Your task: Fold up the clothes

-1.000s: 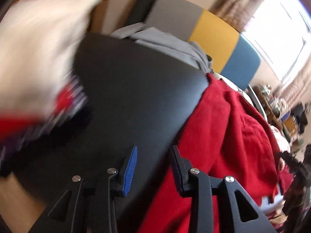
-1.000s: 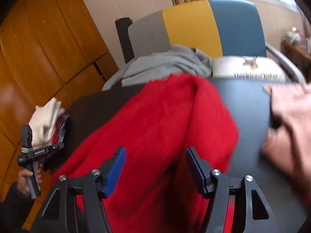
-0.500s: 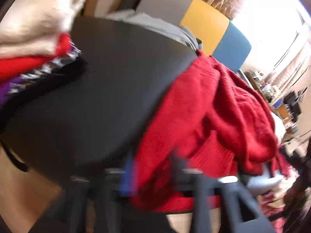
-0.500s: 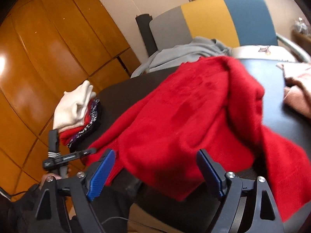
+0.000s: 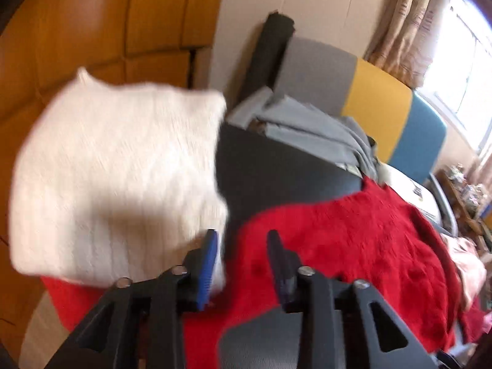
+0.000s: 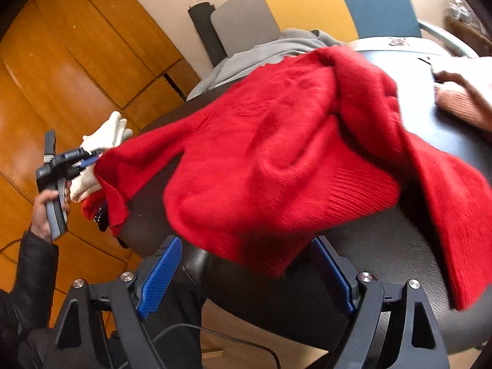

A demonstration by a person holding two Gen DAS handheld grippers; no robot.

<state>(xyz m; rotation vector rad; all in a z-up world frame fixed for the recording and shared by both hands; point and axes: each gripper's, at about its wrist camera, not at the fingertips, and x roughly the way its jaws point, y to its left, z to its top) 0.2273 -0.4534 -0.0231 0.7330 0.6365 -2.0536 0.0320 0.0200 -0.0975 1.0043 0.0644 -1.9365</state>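
Surface: dark padded table (image 6: pixel 430 240), rounded edge.
Room: orange wood panelling (image 6: pixel 77 61) on the left; grey, yellow and blue chair (image 5: pixel 381 113) at the far side with grey cloth (image 5: pixel 310 132) draped in front of it.
Red sweater (image 6: pixel 276 160): spread rumpled across the table, hem overhanging the near edge.
Folded stack: white knit (image 5: pixel 117 184) on top, far left.
Left gripper (image 5: pixel 243 264): jaws parted; no grip visible, view blurred.
Right gripper (image 6: pixel 246 276): jaws spread wide, empty, below the hem.
Writing: none legible.

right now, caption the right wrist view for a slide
Open right tongs near a red sweater draped across a dark table.
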